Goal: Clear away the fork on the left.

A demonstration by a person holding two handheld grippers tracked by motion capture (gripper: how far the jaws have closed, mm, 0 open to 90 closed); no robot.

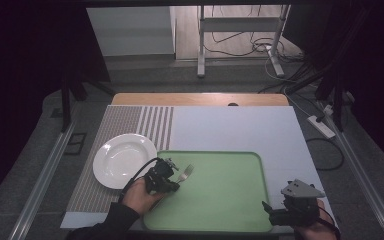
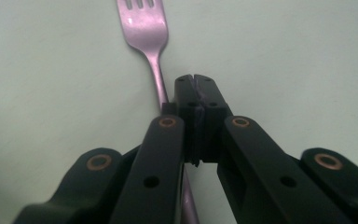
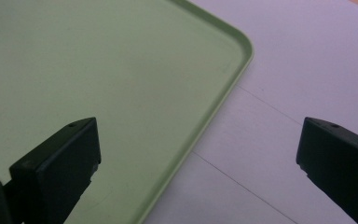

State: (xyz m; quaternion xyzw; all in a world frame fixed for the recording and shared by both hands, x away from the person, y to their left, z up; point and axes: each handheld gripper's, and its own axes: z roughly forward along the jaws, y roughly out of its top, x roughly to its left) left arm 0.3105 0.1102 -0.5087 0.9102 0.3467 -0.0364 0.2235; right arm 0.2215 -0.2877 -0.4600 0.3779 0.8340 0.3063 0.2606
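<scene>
Risk: the fork (image 2: 154,56) lies on the green tray (image 1: 240,200) near its left edge, its handle running beside and under the left gripper (image 2: 196,81), whose jaws look pressed together with nothing visibly between them; a lift may leave the fork behind. The right gripper (image 1: 280,212) hovers agape, empty. Surface: pale mat, striped placemat (image 1: 130,122), white plate (image 1: 124,160). Room: dim, cabled floor.

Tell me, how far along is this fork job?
Early stage. The left gripper has its fingers shut beside the fork, which lies on the green tray. The right gripper hangs open at the tray's corner. The white plate holds nothing yet.
</scene>
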